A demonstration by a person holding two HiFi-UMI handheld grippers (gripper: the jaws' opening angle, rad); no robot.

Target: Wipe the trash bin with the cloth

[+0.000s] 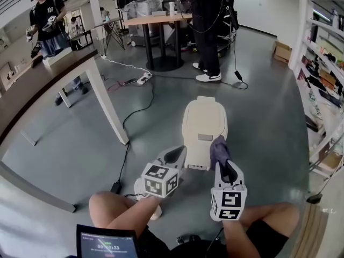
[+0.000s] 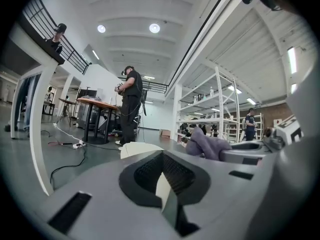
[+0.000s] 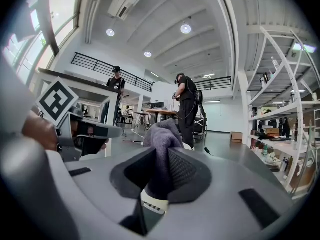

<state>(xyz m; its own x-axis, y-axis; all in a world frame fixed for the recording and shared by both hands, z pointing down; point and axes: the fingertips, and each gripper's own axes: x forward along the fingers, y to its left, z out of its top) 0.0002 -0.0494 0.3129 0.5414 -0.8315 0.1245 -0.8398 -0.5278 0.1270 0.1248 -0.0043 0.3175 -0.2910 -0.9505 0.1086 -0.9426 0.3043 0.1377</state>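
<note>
a smooth grey floor (image 1: 258,122) runs through a tall white hall. a round wooden tabletop (image 1: 161,19) on a black pedestal stands far back, white shelving (image 1: 322,74) lines the right wall, cables (image 1: 123,163) trail across the floor, and round ceiling lights (image 3: 185,28) glow above a railed balcony (image 3: 110,66).

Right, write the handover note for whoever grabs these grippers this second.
Left gripper: fingers together, holding nothing, near the trash bin's near left corner.
Right gripper: shut on the cloth, which bunches up past the fingers by the bin's near right edge.
Bin: on the floor just ahead, lid down.
Done: the cloth is in hand and at the bin. I cannot tell whether it is touching the bin or whether any wiping has been done.
Left: wipe the lid and sides.
</note>
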